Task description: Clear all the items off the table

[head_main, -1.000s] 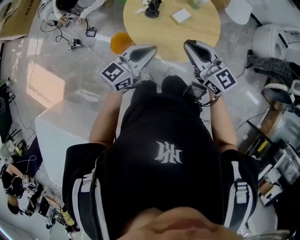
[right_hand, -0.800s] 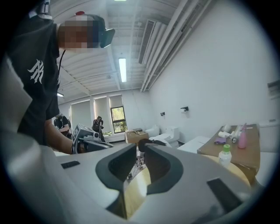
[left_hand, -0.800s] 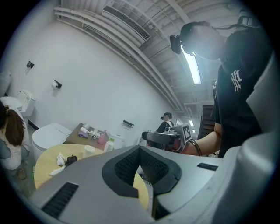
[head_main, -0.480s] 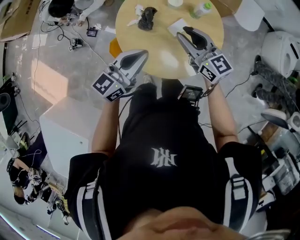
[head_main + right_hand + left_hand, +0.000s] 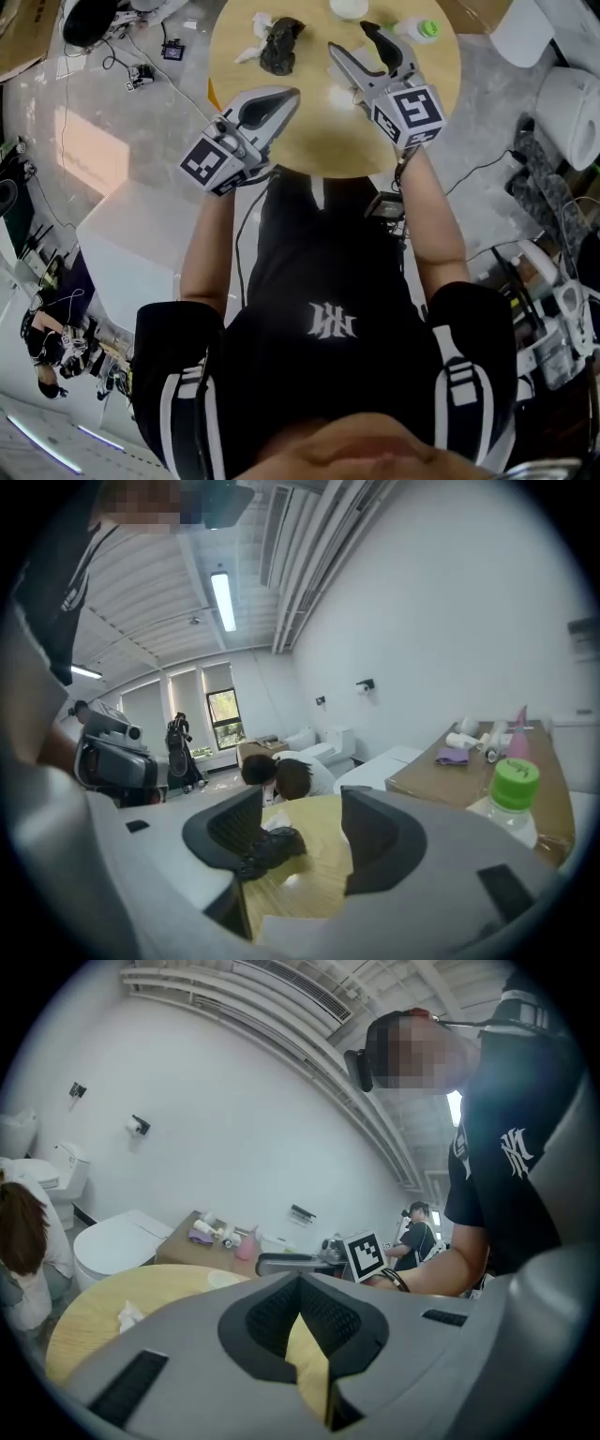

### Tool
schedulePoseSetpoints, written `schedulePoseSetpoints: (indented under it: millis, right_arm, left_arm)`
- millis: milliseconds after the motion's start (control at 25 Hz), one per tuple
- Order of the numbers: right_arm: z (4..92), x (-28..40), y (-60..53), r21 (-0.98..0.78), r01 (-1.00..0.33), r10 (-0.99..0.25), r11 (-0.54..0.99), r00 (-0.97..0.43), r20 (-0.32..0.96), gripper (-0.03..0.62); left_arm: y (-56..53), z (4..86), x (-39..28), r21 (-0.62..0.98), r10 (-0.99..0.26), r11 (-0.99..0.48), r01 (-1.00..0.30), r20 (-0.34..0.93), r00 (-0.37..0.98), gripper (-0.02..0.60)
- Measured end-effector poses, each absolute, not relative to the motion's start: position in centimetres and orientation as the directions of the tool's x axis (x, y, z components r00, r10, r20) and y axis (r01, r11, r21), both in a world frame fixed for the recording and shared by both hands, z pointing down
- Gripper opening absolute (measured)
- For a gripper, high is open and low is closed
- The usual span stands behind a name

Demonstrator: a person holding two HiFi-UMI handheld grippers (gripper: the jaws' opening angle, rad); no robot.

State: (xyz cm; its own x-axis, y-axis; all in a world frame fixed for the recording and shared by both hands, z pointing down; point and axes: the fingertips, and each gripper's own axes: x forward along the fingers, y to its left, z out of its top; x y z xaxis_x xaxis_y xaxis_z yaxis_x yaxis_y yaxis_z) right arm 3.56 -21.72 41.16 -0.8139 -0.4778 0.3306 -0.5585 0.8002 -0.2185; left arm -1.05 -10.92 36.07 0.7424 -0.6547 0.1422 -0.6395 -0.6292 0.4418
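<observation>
Both grippers now over the worktop [image 5: 309,141]; a second ago, short of its edge. My right gripper [image 5: 349,37]: jaws apart, just been opening, nothing between them. My left gripper [image 5: 289,96]: jaws closed, empty. On the worktop ahead: black object [image 5: 279,45], tissue [image 5: 253,23], green-capped bottle [image 5: 419,28].

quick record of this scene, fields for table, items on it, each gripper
table: round, light wood
items: black crumpled thing, white tissue, green-capped bottle, white round thing at far edge
left gripper: shut, empty, over near table edge
right gripper: jaws just been opening, nothing between them
</observation>
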Motion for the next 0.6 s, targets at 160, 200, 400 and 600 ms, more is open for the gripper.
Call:
schedulePoseSetpoints:
  millis: [160,200,400,600]
  right_arm:
    - [42.8,2.9,-23.8,-0.206,-0.619,-0.527,0.758,-0.767,0.365,0.351]
    - [43.3,2.8,-24.2,-0.198,-0.63,-0.535,0.751,-0.756,0.376,0.36]
    - [45.2,2.6,-26.2,-0.165,-0.686,-0.582,0.708,-0.7,0.414,0.413]
    - [46.3,2.5,-27.7,-0.135,-0.717,-0.607,0.684,-0.662,0.439,0.48]
  left_arm:
    - [-12.0,37.1,-0.8,0.462,-0.655,-0.619,-0.635,0.144,0.742,0.012]
    - [-12.2,37.4,-0.8,0.463,-0.653,-0.619,-0.634,0.145,0.743,0.012]
    - [-12.7,38.6,-0.6,0.473,-0.645,-0.621,-0.625,0.144,0.75,0.012]
    - [-13.1,39.5,-0.7,0.486,-0.637,-0.618,-0.618,0.153,0.756,0.012]
